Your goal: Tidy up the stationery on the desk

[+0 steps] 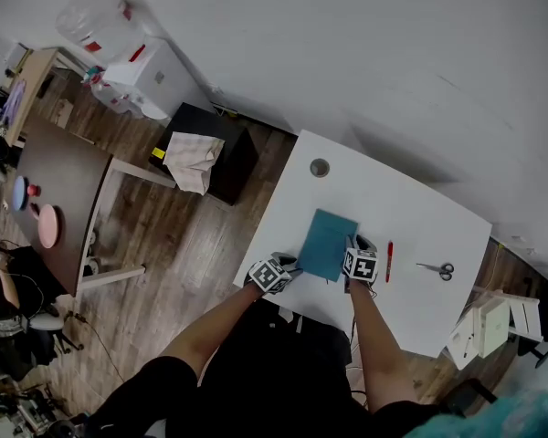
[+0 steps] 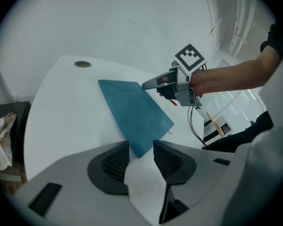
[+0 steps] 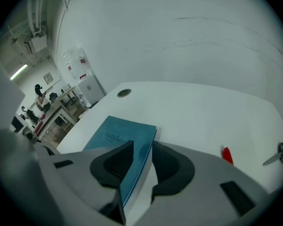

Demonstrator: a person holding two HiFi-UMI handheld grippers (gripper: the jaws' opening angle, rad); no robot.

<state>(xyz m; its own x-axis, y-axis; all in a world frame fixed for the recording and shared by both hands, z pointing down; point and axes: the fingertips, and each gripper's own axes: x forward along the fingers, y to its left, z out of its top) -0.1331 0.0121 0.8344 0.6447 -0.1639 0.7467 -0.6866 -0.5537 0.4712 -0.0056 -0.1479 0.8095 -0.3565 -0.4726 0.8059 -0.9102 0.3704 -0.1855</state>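
A teal notebook (image 1: 327, 243) (image 2: 132, 112) (image 3: 114, 136) lies on the white desk (image 1: 384, 199). My right gripper (image 1: 357, 245) (image 3: 142, 147) (image 2: 153, 84) is shut on the notebook's right edge, which runs between its jaws as a thin blue line. At the notebook's near left corner, my left gripper (image 1: 290, 262) (image 2: 141, 146) is open, and the corner lies flat between its fingertips. A red pen (image 1: 389, 261) (image 3: 227, 155) lies just right of the right gripper. Small scissors (image 1: 437, 268) (image 3: 276, 155) lie farther right.
A round cable hole (image 1: 320, 167) (image 2: 82, 64) sits at the desk's far side. Left of the desk stands a black cabinet (image 1: 228, 149) with a cloth (image 1: 194, 160) on it, and a brown table (image 1: 59, 199) beyond. White boxes (image 1: 493, 322) sit off the right corner.
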